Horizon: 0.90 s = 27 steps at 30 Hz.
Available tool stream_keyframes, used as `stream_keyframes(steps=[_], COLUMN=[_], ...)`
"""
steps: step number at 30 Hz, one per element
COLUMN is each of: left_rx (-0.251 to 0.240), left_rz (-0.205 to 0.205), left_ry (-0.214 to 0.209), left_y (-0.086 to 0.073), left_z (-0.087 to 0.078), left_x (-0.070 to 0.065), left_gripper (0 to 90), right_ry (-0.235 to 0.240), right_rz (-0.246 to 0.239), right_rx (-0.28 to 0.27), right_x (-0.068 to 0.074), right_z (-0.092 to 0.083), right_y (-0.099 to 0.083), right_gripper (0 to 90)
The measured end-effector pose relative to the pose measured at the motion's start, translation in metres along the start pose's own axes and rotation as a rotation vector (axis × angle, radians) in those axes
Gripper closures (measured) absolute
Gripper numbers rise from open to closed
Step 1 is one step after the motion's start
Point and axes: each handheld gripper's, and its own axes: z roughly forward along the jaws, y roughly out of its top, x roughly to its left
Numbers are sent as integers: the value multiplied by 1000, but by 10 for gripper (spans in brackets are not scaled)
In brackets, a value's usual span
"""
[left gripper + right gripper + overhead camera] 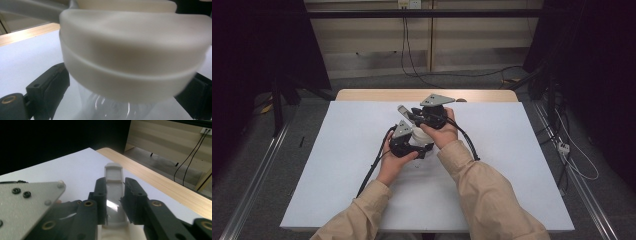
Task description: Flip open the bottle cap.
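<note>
Holding a clear bottle point(112, 107) with a white lid point(132, 62) mid-table, the left gripper point(409, 142) spans its neck, jaws wide, contact unclear. Right gripper point(115, 197) pinches the lid's flip handle point(113, 177). Step: opening the lid. Next probably needs a steady bottle.
</note>
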Motion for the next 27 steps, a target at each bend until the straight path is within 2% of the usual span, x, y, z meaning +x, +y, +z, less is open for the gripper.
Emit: stream_keyframes(steps=[9, 10, 17, 22, 24, 27], left_rx=[11, 10, -12, -19, -27, -32], left_rz=[34, 24, 26, 12, -3, -10], left_ry=[6, 3, 0, -2, -23, -17], left_y=[1, 1, 1, -2, -4, -5], left_z=[-24, -27, -52, -70, -75, -82], left_x=[-3, -4, -5, -5, -3, -1], left_gripper=[65, 65, 62, 60, 61, 62], right_ry=[14, 12, 17, -1, -11, -21], right_rz=[37, 38, 56, 49, 55, 61], right_rx=[-27, -32, -45, -47, -48, -41], right_x=[-1, -1, 1, 3, 2, 1], right_z=[-33, -37, -64, -79, -84, -89], right_y=[-12, -14, -29, -41, -46, -53], right_gripper=[483, 459, 324, 256, 223, 184])
